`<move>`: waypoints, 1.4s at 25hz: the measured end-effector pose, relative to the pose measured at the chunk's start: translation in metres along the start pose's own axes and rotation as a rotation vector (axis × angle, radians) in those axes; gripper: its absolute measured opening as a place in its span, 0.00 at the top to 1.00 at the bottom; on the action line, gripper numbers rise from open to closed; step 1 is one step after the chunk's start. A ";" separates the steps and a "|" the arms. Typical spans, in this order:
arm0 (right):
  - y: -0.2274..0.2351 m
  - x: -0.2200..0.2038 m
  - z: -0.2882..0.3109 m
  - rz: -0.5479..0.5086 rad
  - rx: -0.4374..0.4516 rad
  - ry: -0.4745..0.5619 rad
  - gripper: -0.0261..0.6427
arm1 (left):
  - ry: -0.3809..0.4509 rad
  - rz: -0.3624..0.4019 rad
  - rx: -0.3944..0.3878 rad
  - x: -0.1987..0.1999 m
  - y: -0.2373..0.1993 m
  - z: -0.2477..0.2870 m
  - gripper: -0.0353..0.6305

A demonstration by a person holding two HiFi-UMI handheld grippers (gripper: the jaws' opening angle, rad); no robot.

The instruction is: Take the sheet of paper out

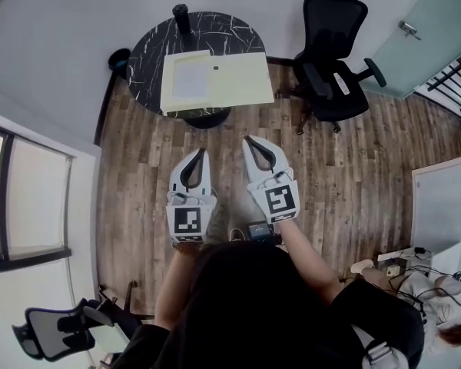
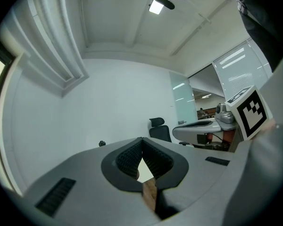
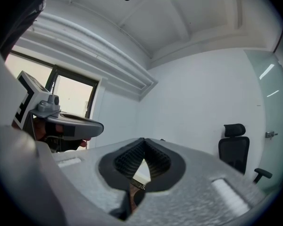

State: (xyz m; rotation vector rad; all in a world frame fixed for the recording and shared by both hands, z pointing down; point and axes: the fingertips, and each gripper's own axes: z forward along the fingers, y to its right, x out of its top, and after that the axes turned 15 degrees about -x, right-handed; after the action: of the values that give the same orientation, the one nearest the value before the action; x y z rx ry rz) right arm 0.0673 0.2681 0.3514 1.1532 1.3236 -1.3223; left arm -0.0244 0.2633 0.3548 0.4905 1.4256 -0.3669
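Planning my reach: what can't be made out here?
Sheet of paper, head view: too small to tell if on or inside the yellow folder.
Dark object, table's far edge, head view: too small.
Gripper views: the left gripper and right gripper mostly hide the table.

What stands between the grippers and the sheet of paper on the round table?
Nothing visible. Only wooden floor separates the left gripper and right gripper from the table; the white sheet lies uncovered on the yellow folder.
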 end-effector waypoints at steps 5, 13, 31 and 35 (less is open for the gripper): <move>-0.006 0.001 0.041 -0.004 0.006 -0.023 0.96 | 0.003 -0.010 0.011 -0.003 -0.044 0.016 0.94; -0.011 0.014 0.112 -0.066 -0.001 -0.015 0.96 | 0.022 0.002 0.042 -0.001 -0.108 0.032 0.94; 0.002 0.000 0.251 -0.132 -0.076 -0.031 0.96 | 0.028 -0.038 0.045 -0.029 -0.240 0.071 0.94; 0.019 -0.004 0.268 -0.129 -0.117 -0.042 0.96 | 0.018 -0.060 0.042 -0.034 -0.258 0.080 0.94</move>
State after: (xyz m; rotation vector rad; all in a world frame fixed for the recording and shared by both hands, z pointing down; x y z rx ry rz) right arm 0.0827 -0.0002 0.3488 0.9694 1.4453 -1.3352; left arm -0.0953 0.0002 0.3681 0.4869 1.4548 -0.4418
